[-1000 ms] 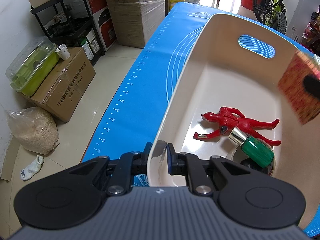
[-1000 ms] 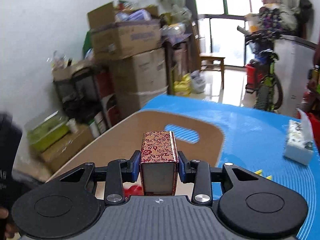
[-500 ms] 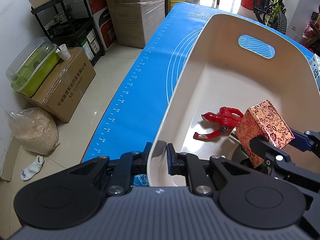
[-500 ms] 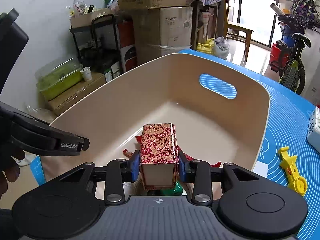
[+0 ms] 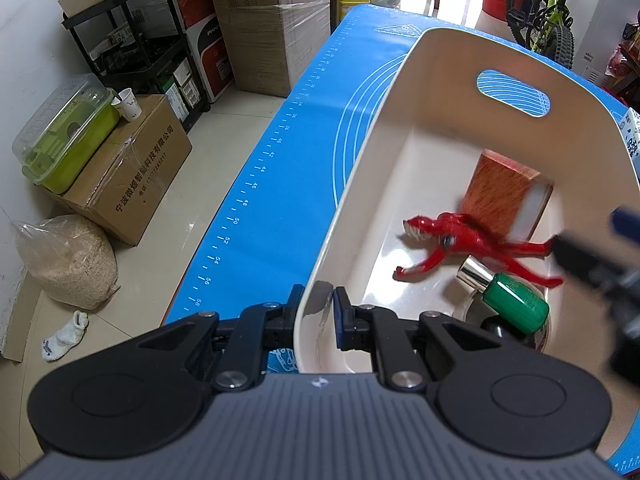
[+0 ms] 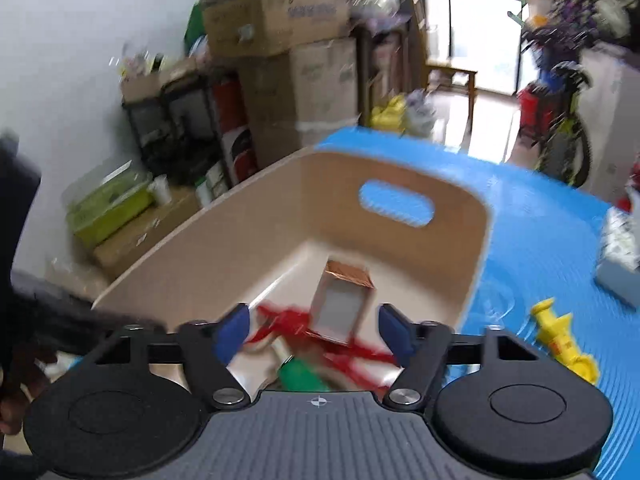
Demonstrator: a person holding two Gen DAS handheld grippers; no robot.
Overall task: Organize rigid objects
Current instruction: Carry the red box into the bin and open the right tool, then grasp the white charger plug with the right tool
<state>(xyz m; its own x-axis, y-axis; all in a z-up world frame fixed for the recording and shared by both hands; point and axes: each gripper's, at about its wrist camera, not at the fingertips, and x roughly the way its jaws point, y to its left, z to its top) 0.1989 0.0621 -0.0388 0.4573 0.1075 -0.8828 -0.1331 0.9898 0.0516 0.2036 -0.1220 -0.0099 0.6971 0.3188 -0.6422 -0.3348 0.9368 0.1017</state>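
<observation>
A cream basket (image 5: 400,92) stands on the blue mat (image 5: 280,160). My left gripper (image 5: 316,312) is shut on the basket's near rim. Inside lie a red toy figure (image 5: 460,240), a green bottle (image 5: 516,304) with a silver cap, and a red patterned box (image 5: 500,194), blurred by motion. My right gripper (image 6: 314,330) is open and empty above the basket; the box (image 6: 340,300) lies free below it. The right gripper also shows blurred at the right edge of the left wrist view (image 5: 600,264).
A yellow toy (image 6: 564,340) and a white tissue pack (image 6: 620,256) lie on the mat right of the basket (image 6: 400,248). Cardboard boxes (image 5: 132,168), a black shelf rack and a bicycle stand on the floor beyond the table.
My right gripper carried the patterned box over the basket, opened and let it go. The box now lies in the basket behind the red toy. The left gripper has kept its hold.
</observation>
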